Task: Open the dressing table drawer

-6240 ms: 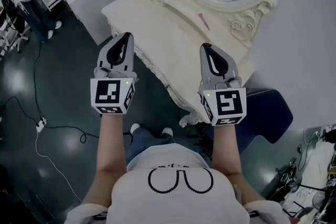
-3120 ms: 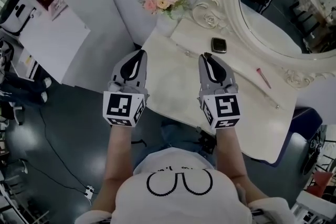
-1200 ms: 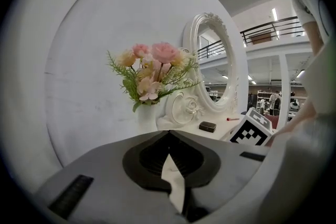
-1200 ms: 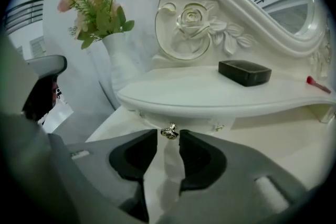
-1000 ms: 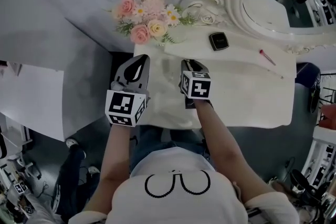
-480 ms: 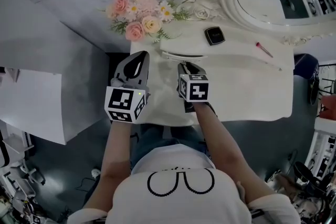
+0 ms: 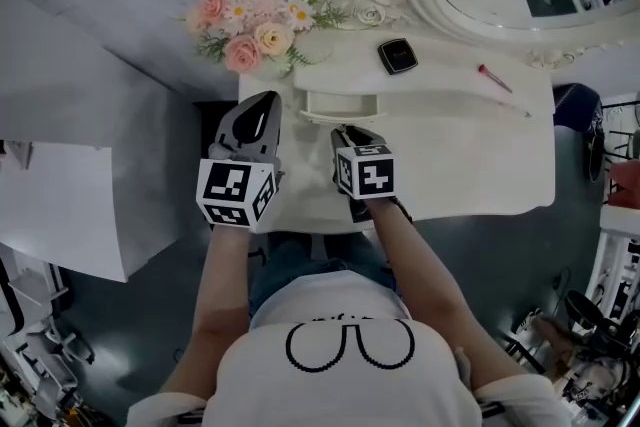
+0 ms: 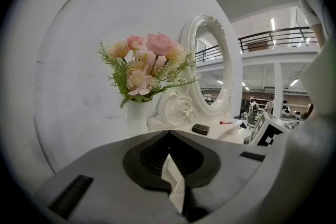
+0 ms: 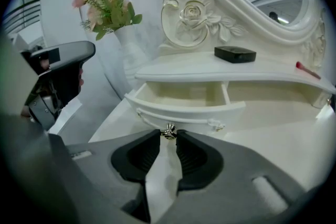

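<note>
your right tongs pinch the small metal knob of the drawer, which stands partly out over the surface. your left tongs are closed on nothing, near the flowers. what looks like a black case and a pink stick lie on the ledge above, clear of the drawer.

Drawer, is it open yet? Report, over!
Right gripper shut on the knob. Left gripper shut, empty, off to the side. Drawer partway out. Nothing seen blocking it.
</note>
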Demonstrator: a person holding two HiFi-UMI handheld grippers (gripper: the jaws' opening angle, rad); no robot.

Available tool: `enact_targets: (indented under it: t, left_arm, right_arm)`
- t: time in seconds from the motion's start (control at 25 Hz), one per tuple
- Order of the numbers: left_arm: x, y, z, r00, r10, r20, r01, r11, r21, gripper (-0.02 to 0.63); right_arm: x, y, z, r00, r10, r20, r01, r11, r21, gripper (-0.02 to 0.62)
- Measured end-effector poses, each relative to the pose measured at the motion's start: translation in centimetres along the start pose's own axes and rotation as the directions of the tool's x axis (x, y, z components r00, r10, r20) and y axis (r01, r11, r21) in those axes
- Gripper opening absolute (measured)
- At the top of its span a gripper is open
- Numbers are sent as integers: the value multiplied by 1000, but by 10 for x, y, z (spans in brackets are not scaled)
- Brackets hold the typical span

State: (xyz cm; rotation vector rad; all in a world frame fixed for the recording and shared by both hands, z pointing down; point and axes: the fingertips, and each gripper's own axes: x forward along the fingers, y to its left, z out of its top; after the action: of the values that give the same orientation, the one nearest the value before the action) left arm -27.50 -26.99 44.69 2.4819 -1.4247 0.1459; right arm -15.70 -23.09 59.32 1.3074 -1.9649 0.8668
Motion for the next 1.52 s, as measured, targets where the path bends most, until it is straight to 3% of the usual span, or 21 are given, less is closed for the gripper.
enact_targets:
  t: [0.36, 0.44, 0.72, 0.8, 0.92, 1.04, 1.12, 1.32, 1.44, 1.52]
  left_arm:
    - [-3, -6, 8, 1000, -11, 23, 11, 1000, -5, -2]
    - [-6, -8, 11, 1000, -14, 27, 14, 1000, -3, -2]
    - [-17, -15, 29, 998, -19, 68, 18, 1000, 12, -2]
    - [-20, -19, 35, 996, -20, 82, 19, 1000, 22, -2]
    - [-24, -24, 47, 994, -26, 103, 22, 999, 48, -2]
    - [-29, -30, 67, 989, -30, 147, 18, 997, 80, -2]
    - [-34, -35, 84, 981, -28, 193, 7, 994, 109, -2]
    - [-44, -42, 120, 962, -30, 270, -22, 982, 187, -2]
    - [-50, -45, 142, 950, -26, 311, -46, 974, 220, -2]
    - [-54, -46, 157, 939, -23, 343, -62, 970, 234, -2]
  right_arm:
    - [-5, 8, -17, 997, 41, -61, -40, 999, 12, 103]
    - [-6, 8, -23, 992, 73, -105, -70, 997, 32, 178]
    - [-49, 1, -17, 971, 134, -199, -130, 991, 33, 190]
    - [-66, -4, -3, 980, 135, -146, -133, 991, 27, 167]
    - [-95, -14, 33, 995, 104, 13, -103, 995, -14, -2]
    - [-125, -21, 69, 985, 56, 163, -44, 996, -78, -5]
    - [-149, -24, 95, 960, 36, 278, -1, 992, -124, -5]
    - [-208, -15, 148, 853, 76, 517, 15, 985, -170, -5]
    - [-243, -6, 171, 764, 104, 636, 41, 977, -210, -5]
    - [-268, -2, 185, 682, 112, 722, 90, 968, -235, -5]
